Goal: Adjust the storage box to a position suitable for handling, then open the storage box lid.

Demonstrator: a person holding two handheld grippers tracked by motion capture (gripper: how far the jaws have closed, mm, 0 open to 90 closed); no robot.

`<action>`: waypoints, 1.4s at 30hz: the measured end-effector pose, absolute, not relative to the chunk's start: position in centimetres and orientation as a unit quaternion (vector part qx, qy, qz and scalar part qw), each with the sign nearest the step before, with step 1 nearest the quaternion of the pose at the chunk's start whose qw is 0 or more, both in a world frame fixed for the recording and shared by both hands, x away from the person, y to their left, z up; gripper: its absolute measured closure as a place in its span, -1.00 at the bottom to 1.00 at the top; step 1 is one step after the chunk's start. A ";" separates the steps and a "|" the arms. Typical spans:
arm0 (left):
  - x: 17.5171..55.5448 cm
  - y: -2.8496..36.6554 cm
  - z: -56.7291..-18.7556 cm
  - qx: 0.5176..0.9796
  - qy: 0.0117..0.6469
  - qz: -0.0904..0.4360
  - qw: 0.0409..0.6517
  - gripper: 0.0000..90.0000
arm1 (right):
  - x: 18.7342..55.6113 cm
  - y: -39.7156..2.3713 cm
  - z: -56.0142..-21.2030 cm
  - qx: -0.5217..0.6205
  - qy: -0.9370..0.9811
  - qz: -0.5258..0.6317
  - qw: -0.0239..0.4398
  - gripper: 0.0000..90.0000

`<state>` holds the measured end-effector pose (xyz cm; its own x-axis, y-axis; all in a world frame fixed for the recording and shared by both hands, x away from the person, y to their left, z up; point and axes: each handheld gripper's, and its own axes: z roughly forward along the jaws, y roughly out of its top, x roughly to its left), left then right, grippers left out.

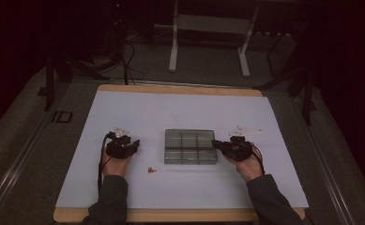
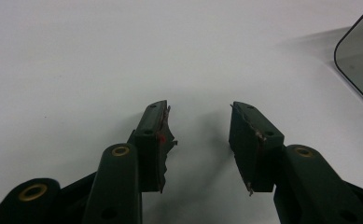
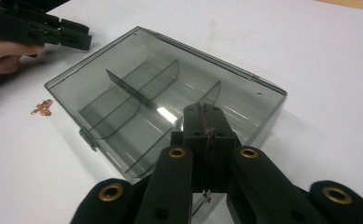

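A see-through box [image 1: 191, 147] with little walls inside is sitting in the middle of the white sheet [image 1: 180, 112], a bit toward the near side. Its lid is lying shut on top.

The right gripper [image 1: 216, 143] is sitting at the box's right edge, with its tip touching or almost touching that side; which one is hard to tell. In the right gripper view its two jaws are pressing flat against each other, and nothing is sitting between them. The tip is hovering over the lid near one long edge of the box [image 3: 170, 107].

The left gripper [image 1: 134, 145] is sitting to the left of the box, with a strip of bare sheet between them. In the left gripper view its jaws are standing wide apart and holding nothing, with plain white sheet [image 2: 123, 56] lying under them. A rounded corner of the box [image 2: 361, 56] is peeking in at the right side of that view.

A tiny pile of copper bits [image 1: 151, 170] is lying on the sheet near the left hand [image 1: 114, 165], nearer than the box and just off its left corner. In the right gripper view the bits [image 3: 42, 108] are lying apart from the box.

Lots of open sheet is stretching behind the box, all the way to the far edge. More open room is lying at the far left and far right, and along the near edge between the two sleeves
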<state>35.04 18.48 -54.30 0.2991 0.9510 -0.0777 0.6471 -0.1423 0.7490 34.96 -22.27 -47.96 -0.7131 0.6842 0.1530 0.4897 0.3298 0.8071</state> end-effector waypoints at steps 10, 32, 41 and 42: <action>35.0 18.5 -54.3 0.724 0.552 0.215 0.353 0.28 | 34.3 -21.3 -47.7 0.345 0.814 0.457 0.097 1.00; 35.1 18.5 -54.3 0.725 0.551 0.214 0.352 0.28 | 32.9 -19.6 -48.2 0.325 0.822 0.461 0.078 1.00; 35.1 18.5 -54.3 0.726 0.551 0.216 0.350 0.28 | 32.7 -19.4 -48.3 0.320 0.823 0.465 0.069 1.00; 35.1 18.5 -54.3 0.726 0.551 0.216 0.350 0.27 | 32.7 -19.4 -48.3 0.319 0.823 0.465 0.069 1.00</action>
<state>35.05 18.46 -54.29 0.3000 0.9513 -0.0715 0.6480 -0.1482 0.7471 32.70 -19.36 -48.25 -0.7867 0.5893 0.1839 0.4612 0.3629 0.8097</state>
